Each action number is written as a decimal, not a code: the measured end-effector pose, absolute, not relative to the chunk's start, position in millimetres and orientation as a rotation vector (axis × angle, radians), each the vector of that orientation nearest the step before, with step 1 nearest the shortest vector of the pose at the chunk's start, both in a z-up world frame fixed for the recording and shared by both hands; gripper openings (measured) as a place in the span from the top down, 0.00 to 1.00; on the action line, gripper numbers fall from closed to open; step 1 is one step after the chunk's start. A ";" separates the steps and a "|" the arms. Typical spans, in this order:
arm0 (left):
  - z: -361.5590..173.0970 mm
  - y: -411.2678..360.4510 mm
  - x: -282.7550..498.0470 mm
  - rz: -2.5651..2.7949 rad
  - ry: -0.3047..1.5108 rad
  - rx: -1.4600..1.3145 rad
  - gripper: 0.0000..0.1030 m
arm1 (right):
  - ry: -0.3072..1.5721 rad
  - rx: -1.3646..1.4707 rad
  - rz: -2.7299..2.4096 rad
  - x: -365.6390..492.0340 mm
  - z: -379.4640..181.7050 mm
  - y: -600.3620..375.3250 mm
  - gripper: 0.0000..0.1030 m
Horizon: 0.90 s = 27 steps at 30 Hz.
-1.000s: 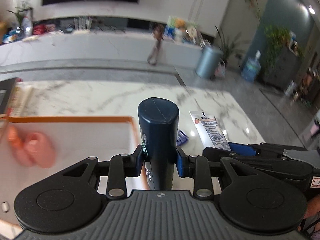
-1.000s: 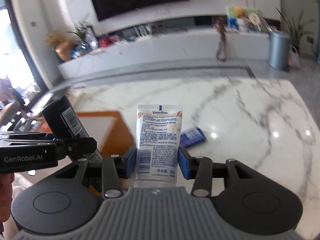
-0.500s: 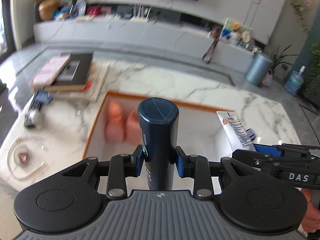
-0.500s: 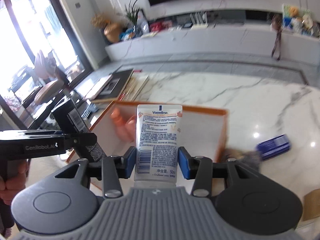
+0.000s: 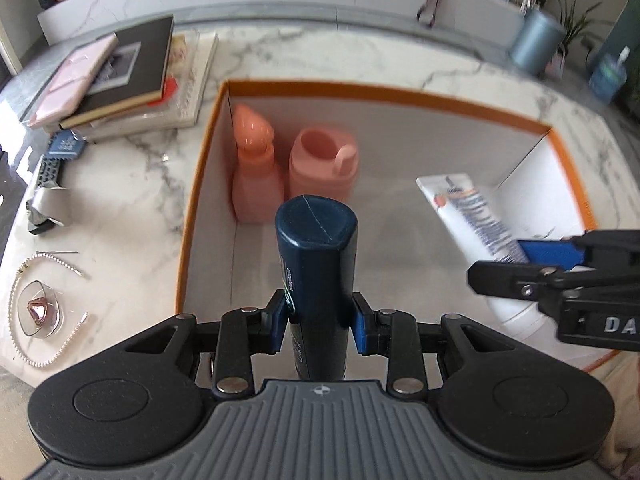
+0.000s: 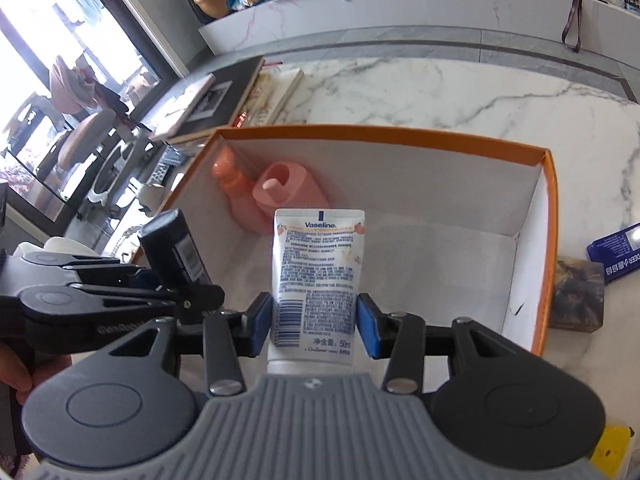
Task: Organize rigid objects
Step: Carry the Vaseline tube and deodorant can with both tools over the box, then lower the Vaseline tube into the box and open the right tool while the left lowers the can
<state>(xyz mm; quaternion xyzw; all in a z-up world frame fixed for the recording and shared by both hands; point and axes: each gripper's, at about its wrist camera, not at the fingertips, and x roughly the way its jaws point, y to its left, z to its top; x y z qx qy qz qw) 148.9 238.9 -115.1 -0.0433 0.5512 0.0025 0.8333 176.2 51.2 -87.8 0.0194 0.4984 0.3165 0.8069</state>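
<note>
Your left gripper (image 5: 317, 322) clamps dark blue bottle (image 5: 316, 264); your right gripper (image 6: 314, 322) clamps Vaseline tube (image 6: 316, 280). You hold both above orange box (image 6: 550, 208) on marble table (image 6: 440, 84). Two pink bottles (image 5: 296, 168) stand upright in box's far-left corner.

tabletop (image 5: 132, 184): white marble with grey veins
storage box (image 5: 360, 90): orange rim and outer walls, white inside
spray bottle (image 5: 256, 168): salmon pink all over
jug (image 5: 324, 168): salmon pink, same shade
deodorant stick (image 5: 316, 264): dark navy, pale print on its side
Vaseline tube (image 6: 318, 276): white, blue lettering, orange fruit marks, black barcode
tongs pads (image 5: 362, 326): blue on black arms
top book (image 5: 76, 76): pale pink cover
packet at right (image 6: 616, 254): blue with white text
</note>
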 end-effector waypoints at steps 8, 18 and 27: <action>-132.6 227.4 180.1 -0.014 1.275 0.061 0.64 | 1.162 0.062 0.658 197.6 -108.4 62.1 0.54; -158.5 207.5 184.7 0.059 1.340 0.242 0.59 | 1.246 0.103 0.646 211.5 -122.8 67.2 0.54; -136.9 214.9 161.0 0.024 1.270 0.136 0.48 | 1.307 0.118 0.626 213.9 -129.5 67.2 0.54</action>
